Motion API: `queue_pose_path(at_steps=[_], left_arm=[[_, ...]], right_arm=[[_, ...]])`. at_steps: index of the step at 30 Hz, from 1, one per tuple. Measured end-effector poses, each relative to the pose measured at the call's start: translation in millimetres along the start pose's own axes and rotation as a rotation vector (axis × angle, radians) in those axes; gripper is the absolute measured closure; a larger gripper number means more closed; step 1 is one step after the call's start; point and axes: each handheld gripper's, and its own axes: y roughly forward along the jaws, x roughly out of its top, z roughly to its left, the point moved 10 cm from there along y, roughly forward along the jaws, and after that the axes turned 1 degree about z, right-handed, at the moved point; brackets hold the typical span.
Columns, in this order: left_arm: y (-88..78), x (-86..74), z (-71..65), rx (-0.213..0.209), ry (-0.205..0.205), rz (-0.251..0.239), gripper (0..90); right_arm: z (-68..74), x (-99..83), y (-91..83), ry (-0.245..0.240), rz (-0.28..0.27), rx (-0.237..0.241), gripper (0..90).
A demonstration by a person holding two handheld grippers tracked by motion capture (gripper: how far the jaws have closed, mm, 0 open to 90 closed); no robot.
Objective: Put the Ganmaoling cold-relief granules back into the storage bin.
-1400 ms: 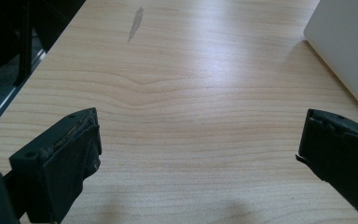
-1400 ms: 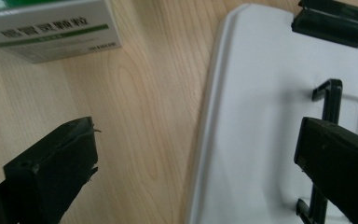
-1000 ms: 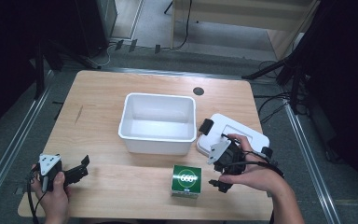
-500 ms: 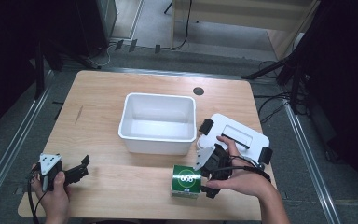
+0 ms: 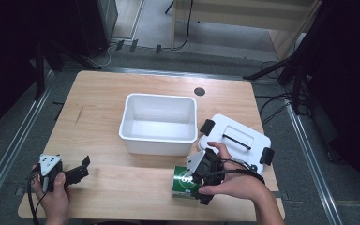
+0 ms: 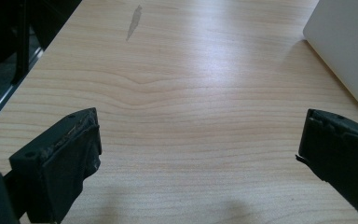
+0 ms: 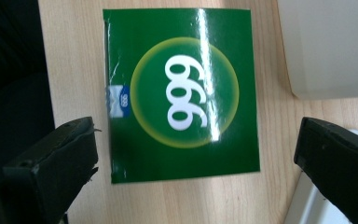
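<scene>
We read "999" on the green box (image 7: 182, 93), just in front of the white bin (image 5: 159, 123). Right gripper (image 7: 196, 158) hangs wide over it, partly hiding it; left gripper (image 6: 198, 154) wide, empty.

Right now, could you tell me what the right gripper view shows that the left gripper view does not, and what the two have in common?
The right gripper view alone shows the green box printed 999, lying flat on the table beyond its open jaws, plus a corner of the white lid at lower right. The left gripper view alone shows a grey smudge on the wood and the table's left edge, with bare wood between its open jaws. Both show the wooden table and part of the white bin, and each gripper has its jaws spread wide.
</scene>
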Motion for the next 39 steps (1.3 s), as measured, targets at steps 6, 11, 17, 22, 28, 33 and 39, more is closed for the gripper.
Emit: queue_pose_path(at_steps=[6,11,17,22,28,33,39], left_arm=[[0.1,0.0,0.0,0.0,0.0,0.0,0.0],[-0.1,0.0,-0.1,-0.001,0.001,0.0,0.0],[-0.1,0.0,0.2,-0.003,-0.001,0.0,0.0],[-0.2,-0.1,-0.3,-0.003,0.004,0.0,0.0],[-0.2,-0.1,-0.5,-0.005,0.003,0.001,0.0],[-0.3,-0.1,-0.5,-0.007,0.003,0.0,0.0],[-0.2,-0.1,-0.6,-0.007,0.003,0.001,0.0]], right_arm=[[3.2,6.3,8.5,-0.01,0.016,0.016,0.0],[6.7,9.2,15.8,-0.018,0.031,0.021,0.0],[5.6,12.3,26.7,-0.015,0.054,0.022,0.0],[6.1,11.7,35.7,-0.06,0.069,-0.012,0.5],[4.7,10.6,38.3,-0.046,0.056,-0.033,7.7],[2.8,10.7,37.1,-0.035,0.05,-0.043,11.6],[2.5,9.9,36.4,-0.033,0.033,-0.032,12.7]])
